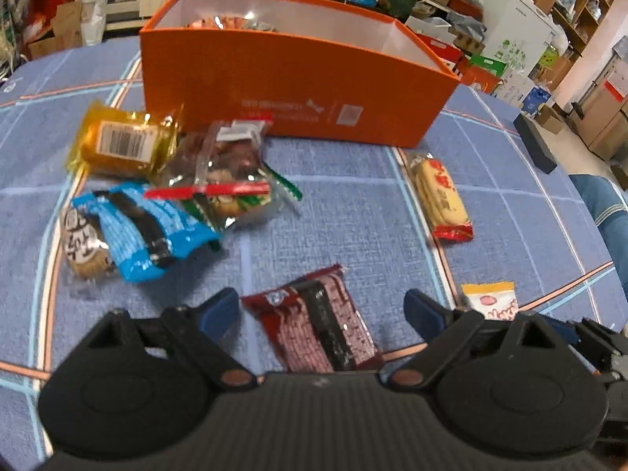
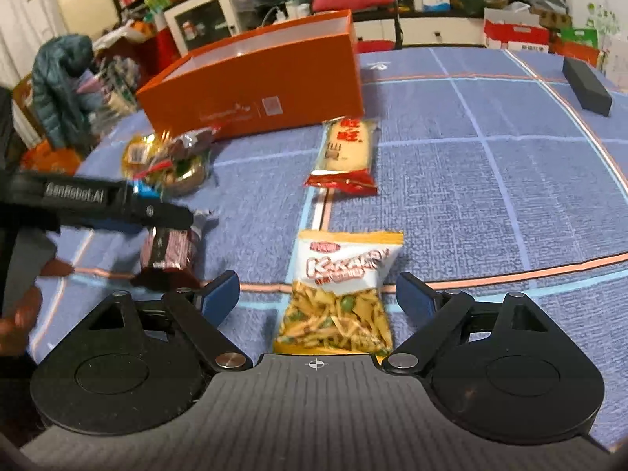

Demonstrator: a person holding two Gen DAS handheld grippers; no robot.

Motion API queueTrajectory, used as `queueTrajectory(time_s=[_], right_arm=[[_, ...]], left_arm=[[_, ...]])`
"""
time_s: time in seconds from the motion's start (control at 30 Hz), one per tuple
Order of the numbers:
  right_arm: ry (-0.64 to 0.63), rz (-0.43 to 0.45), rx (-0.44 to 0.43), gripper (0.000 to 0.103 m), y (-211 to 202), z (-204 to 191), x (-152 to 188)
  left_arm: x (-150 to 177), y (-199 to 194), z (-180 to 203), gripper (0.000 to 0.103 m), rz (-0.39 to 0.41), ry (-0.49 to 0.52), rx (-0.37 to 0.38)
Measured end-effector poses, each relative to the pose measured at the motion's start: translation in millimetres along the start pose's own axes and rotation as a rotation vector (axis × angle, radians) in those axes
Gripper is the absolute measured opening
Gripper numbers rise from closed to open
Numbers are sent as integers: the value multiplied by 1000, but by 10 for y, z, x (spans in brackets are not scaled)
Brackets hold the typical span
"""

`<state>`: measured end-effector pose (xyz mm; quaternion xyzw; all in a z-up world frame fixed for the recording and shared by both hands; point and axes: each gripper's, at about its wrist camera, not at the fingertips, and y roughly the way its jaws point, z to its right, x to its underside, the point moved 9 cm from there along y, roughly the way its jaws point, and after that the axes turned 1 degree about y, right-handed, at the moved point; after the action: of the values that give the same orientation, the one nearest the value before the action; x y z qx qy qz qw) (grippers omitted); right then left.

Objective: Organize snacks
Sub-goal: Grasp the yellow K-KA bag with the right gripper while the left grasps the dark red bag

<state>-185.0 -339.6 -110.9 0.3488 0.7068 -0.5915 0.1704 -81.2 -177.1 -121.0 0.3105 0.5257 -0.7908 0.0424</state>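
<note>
An open orange box (image 1: 298, 78) (image 2: 255, 78) stands at the back of the blue checked tablecloth, with several packets (image 1: 227, 23) inside. My left gripper (image 1: 320, 306) is open and hangs low over a dark red wafer packet (image 1: 318, 325) (image 2: 168, 247), which lies flat between its blue fingers without touching them. My right gripper (image 2: 317, 291) is open astride a yellow and white bag of mixed crackers (image 2: 341, 286) (image 1: 490, 300), which also lies flat and free of the pads. A red and yellow rice cracker packet (image 1: 441, 196) (image 2: 347, 149) lies near the box.
A heap left of centre holds a gold packet (image 1: 121, 143), a clear bag of brown snacks (image 1: 227, 161), a blue packet (image 1: 145, 231) and a round cookie (image 1: 84, 247). A black case (image 2: 586, 86) lies far right. A person's knee (image 1: 608, 212) is at the table edge.
</note>
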Motion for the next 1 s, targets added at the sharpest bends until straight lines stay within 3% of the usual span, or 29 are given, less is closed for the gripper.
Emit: queueTrajectory(time_s=[0.13, 0.27, 0.33, 0.4, 0.43, 0.47, 0.5, 0.6, 0.83, 1.0], right_arm=[[-3, 0, 30, 78, 121, -39, 1], [-52, -7, 67, 75, 199, -76, 22], [-69, -6, 89, 60, 238, -52, 46], [-121, 14, 140, 36, 223, -34, 58], [-127, 10, 129, 33, 206, -32, 62], [-111, 5, 101, 32, 181, -35, 65], [-100, -1, 81, 30, 152, -34, 63], [-104, 29, 68, 29, -5, -60, 14], [-62, 54, 4, 29, -127, -114, -105], [-12, 79, -78, 29, -88, -144, -463]], left_arm=[[114, 155, 79, 93, -38, 16, -54], [169, 177, 126, 93, -20, 77, -113], [193, 178, 121, 92, -10, 108, -133], [211, 182, 130, 78, -3, 146, -143], [218, 175, 143, 67, 2, 176, -143], [211, 157, 166, 55, 4, 195, -120], [203, 126, 158, 53, -9, 186, -91], [184, -23, 134, 52, -14, 131, 10], [134, -246, 112, 52, 15, 111, 52], [-374, -386, 131, 52, 54, 51, 134]])
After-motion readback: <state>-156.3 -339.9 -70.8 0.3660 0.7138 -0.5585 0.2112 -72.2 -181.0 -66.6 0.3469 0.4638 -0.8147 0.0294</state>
